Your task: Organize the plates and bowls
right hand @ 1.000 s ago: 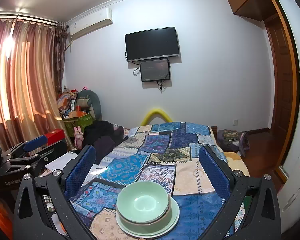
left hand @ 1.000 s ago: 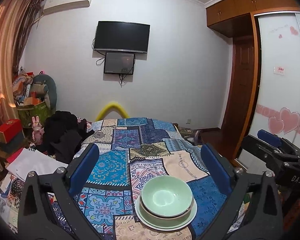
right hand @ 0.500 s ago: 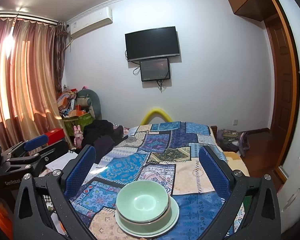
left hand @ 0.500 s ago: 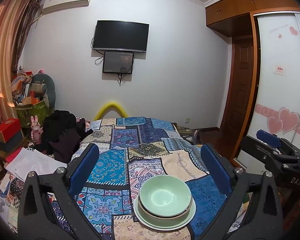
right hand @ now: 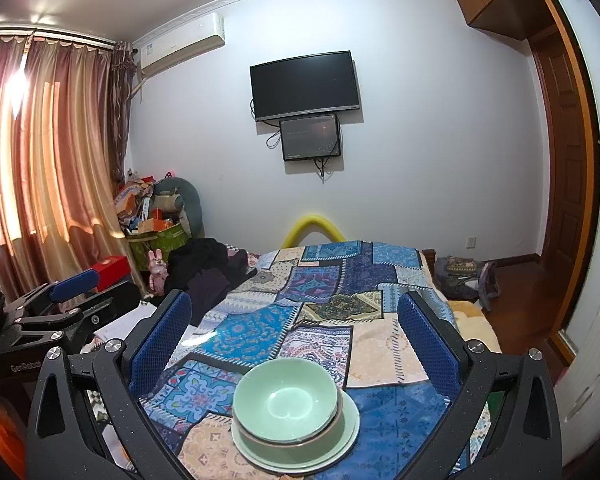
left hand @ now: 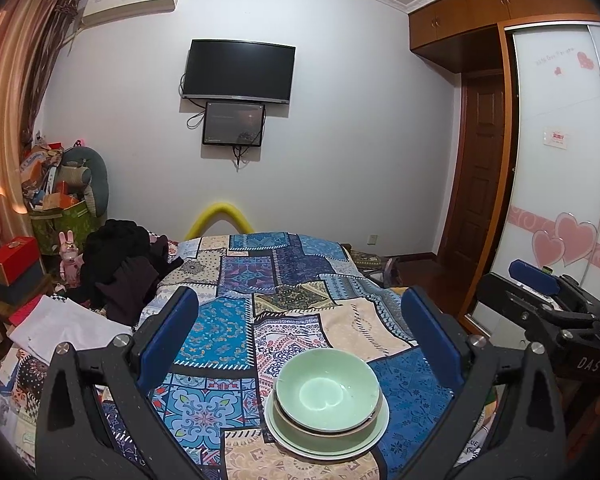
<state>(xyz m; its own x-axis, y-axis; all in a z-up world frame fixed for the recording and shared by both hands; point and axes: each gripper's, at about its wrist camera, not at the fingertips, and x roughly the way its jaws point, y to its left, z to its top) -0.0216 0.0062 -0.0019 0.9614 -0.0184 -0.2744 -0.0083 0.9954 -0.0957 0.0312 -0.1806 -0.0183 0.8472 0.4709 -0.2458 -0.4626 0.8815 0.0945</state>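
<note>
A pale green bowl (left hand: 327, 394) sits nested in another bowl on a pale green plate (left hand: 352, 446), stacked on the patchwork cloth (left hand: 236, 328) near its front edge. The stack also shows in the right wrist view (right hand: 286, 402), on its plate (right hand: 340, 450). My left gripper (left hand: 298, 328) is open and empty, held above and behind the stack. My right gripper (right hand: 294, 328) is open and empty, also above the stack. Each gripper shows at the side of the other's view: the right one (left hand: 540, 304), the left one (right hand: 60, 300).
A pile of dark clothes (left hand: 124, 264) lies at the cloth's far left. White papers (left hand: 56, 328) lie left of it. Boxes and a cluttered green bin (left hand: 60, 216) stand by the curtain. A wardrobe (left hand: 556, 184) and door are on the right.
Both views have shifted only slightly; the stack of bowls and plate stays where it was. Both grippers remain open.
</note>
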